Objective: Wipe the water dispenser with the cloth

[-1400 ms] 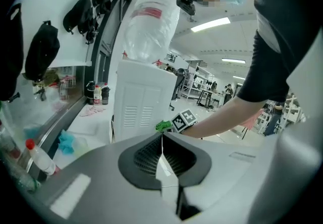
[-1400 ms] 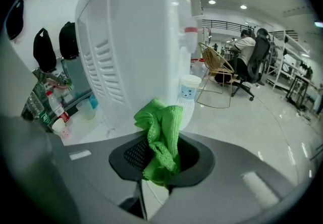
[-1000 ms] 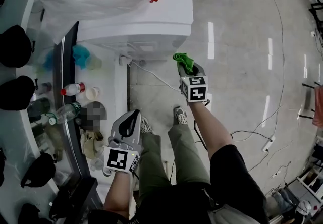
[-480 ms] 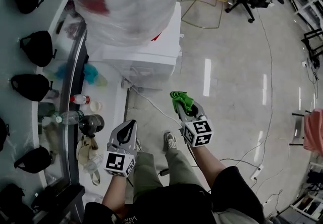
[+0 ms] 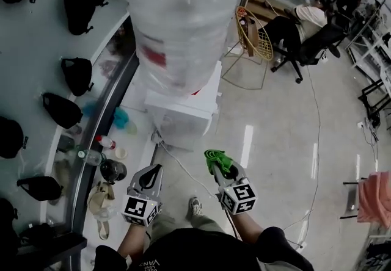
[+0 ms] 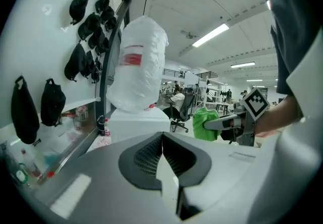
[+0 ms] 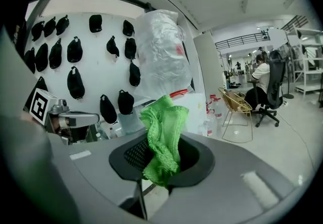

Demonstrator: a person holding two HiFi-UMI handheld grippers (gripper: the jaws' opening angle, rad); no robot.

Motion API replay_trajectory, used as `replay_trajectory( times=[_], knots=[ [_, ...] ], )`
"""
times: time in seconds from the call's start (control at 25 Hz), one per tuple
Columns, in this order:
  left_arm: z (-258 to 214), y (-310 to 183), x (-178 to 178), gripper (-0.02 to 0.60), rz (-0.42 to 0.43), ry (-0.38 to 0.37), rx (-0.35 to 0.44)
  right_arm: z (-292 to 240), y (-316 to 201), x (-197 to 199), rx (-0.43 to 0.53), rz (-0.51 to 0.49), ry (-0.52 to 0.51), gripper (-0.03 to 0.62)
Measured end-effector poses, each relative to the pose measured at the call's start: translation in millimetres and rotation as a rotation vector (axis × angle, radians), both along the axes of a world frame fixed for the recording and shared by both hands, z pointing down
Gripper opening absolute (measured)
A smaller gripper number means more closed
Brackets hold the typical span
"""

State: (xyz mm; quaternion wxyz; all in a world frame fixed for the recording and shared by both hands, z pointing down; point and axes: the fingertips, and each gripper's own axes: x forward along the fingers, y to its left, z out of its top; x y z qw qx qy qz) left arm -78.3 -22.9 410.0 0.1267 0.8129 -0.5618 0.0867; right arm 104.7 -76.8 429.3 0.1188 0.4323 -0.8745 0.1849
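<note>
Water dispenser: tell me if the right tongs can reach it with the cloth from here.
Probably yes: the right tongs, shut on the cloth, face the water dispenser with only bare floor and a low cable between.

Bright, even light falls from long white ceiling strip lamps (image 6: 212, 35), high above the left gripper's (image 6: 162, 138) closed fingers. The glossy pale floor (image 5: 275, 141) beyond the right gripper's (image 5: 215, 163) fingertips throws back white streaks. Both gripper views bulge, with black corners. The crumpled bright green cloth (image 7: 164, 132) clamped between the right fingers looks sharp.
</note>
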Motion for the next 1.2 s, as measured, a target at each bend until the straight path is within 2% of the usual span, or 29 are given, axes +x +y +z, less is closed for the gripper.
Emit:
replay_trajectory(
  times=[0.2, 0.56, 1.2],
  knots=[
    [-24, 5, -3, 0.003, -0.013, -0.018, 0.035, -33, 2, -4, 0.052, -0.044, -0.001, 0.091],
    [-53, 13, -13, 0.002, -0.028, -0.045, 0.089, -69, 13, -9, 0.105, -0.067, -0.037, 0.091],
    [-59, 23, -13, 0.003, -0.04, -0.066, 0.076, -68, 26, -18, 0.08, -0.137, -0.04, 0.087]
  ],
)
